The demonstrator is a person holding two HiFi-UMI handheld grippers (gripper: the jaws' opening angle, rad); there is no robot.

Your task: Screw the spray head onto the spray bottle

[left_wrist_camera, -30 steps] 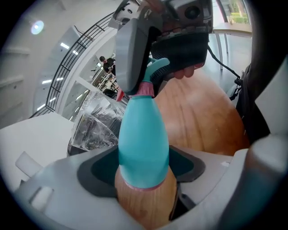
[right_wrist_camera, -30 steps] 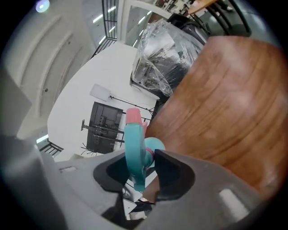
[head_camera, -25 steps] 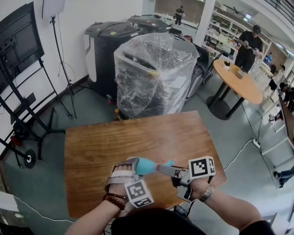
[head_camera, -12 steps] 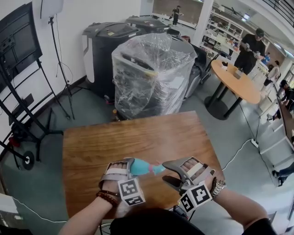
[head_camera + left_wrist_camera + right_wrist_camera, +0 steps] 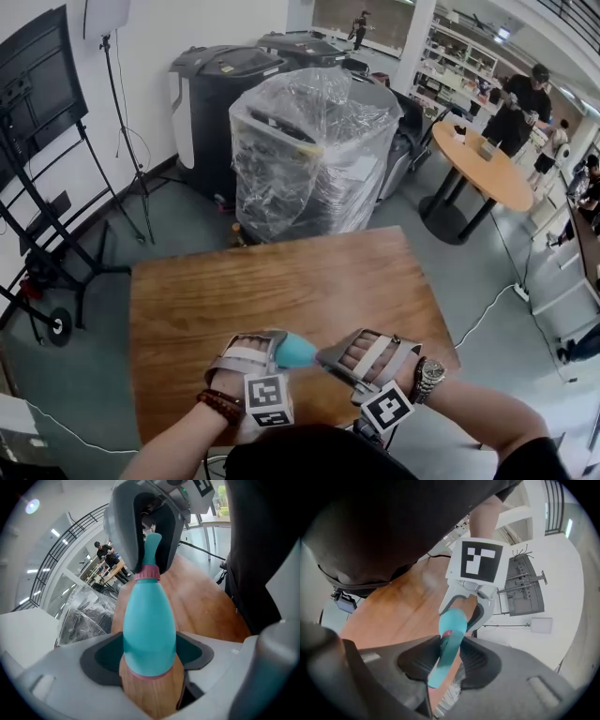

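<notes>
A teal spray bottle lies level above the wooden table, with my left gripper shut on its body. In the left gripper view the bottle points away, and a pink collar joins it to the teal spray head. My right gripper faces it from the right. Its jaws have just been closing, and in the right gripper view the spray head sits pressed between the dark pads. In the head view the right jaws hide the spray head.
A plastic-wrapped machine and dark bins stand beyond the table's far edge. A stand with a screen is at the left. People stand by a round table at the far right.
The right gripper, drawn back and open half a second ago, has moved left over the spray head and closed on it. Its marker cube has swung lower. The left gripper shifted slightly.
</notes>
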